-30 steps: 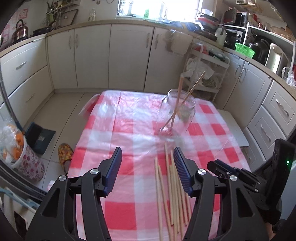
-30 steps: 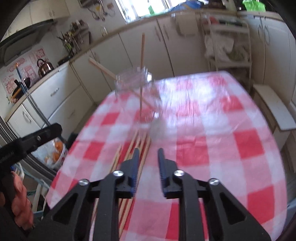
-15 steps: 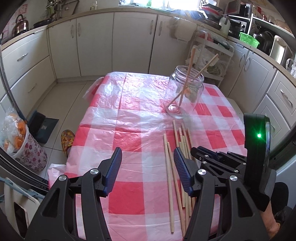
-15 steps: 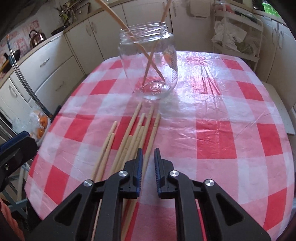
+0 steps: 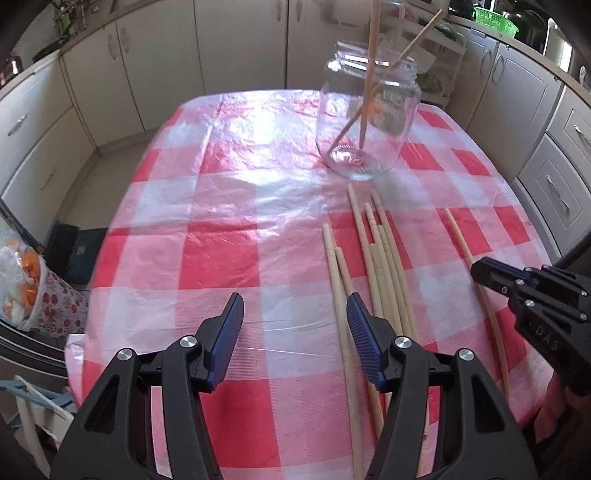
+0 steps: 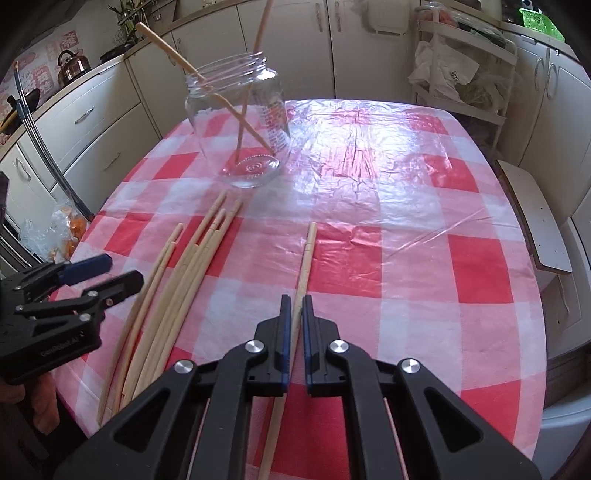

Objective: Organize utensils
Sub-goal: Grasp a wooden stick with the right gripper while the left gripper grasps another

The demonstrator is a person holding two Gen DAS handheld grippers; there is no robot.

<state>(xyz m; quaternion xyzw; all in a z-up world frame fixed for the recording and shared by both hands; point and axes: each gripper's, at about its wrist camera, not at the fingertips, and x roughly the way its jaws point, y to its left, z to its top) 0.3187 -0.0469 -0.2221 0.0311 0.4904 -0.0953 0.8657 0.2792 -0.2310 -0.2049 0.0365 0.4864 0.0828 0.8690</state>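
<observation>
Item: right gripper (image 6: 294, 314), jaws narrowed around a single chopstick (image 6: 306, 251) lying apart from the loose chopsticks (image 6: 192, 266) on the checked tablecloth (image 6: 406, 236); whether it is clamping is unclear. Left gripper (image 5: 293, 321) is hovering wide open, empty. Glass jar (image 6: 240, 122) is standing upright beyond, holding two sticks leaning crossed, likely the destination. Jar label illegible; left gripper's body reading roughly "GenRobot.AI"

kettle (image 6: 72, 67), green basket (image 5: 495, 22), cabinets (image 5: 236, 44)
</observation>
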